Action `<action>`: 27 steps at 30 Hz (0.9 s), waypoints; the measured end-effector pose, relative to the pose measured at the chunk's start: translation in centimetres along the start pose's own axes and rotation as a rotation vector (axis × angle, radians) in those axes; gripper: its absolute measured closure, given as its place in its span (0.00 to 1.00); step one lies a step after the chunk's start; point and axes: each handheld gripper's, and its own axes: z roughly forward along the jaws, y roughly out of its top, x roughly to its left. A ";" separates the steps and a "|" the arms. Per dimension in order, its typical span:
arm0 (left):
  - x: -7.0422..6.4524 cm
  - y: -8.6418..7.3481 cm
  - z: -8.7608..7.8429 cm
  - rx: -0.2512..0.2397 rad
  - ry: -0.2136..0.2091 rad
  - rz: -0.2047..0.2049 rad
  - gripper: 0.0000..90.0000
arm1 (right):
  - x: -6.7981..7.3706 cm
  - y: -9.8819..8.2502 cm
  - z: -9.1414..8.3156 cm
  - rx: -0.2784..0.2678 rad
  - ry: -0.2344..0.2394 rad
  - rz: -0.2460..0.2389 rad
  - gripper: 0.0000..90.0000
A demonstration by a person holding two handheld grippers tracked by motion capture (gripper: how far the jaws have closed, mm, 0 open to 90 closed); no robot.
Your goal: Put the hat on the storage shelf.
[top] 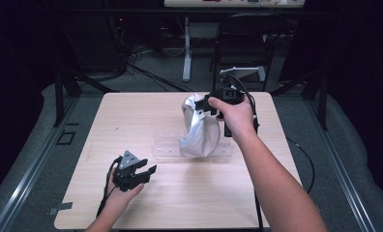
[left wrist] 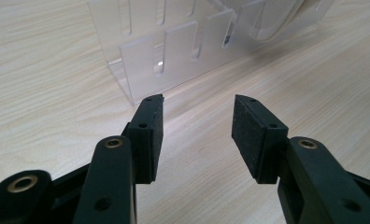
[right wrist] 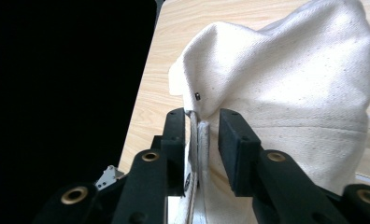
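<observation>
1. Left gripper (top: 142, 172), near table (top: 189, 203) edge: jaws apart, nothing between them.
2. Clear acrylic rack (top: 168, 145), mid-table.
3. White cloth cap (top: 199, 128) standing on rack's right end.
4. Right gripper (right wrist: 199, 123): jaws slightly parted around cap's edge, pads not pressing.

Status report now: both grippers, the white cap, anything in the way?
Left gripper open, empty, near clear rack. Right gripper jaws loose around white cap edge; cap on rack. Nothing in the way.

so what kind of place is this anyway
Likely a lab or recording workspace, not a home: a bare wooden table ringed by dark curtains, loose cables on the grey floor, and a desk leg and chair behind.
</observation>
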 end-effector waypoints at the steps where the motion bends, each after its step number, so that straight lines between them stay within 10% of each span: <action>1: 0.0 0.0 0.0 -0.001 -0.002 0.001 0.60 | 0.0 0.0 0.0 -0.004 0.002 -0.006 0.79; 27: 0.4 -0.3 0.5 -0.008 0.003 -0.015 0.54 | -0.8 -2.3 -3.6 -0.033 -0.046 -0.113 0.60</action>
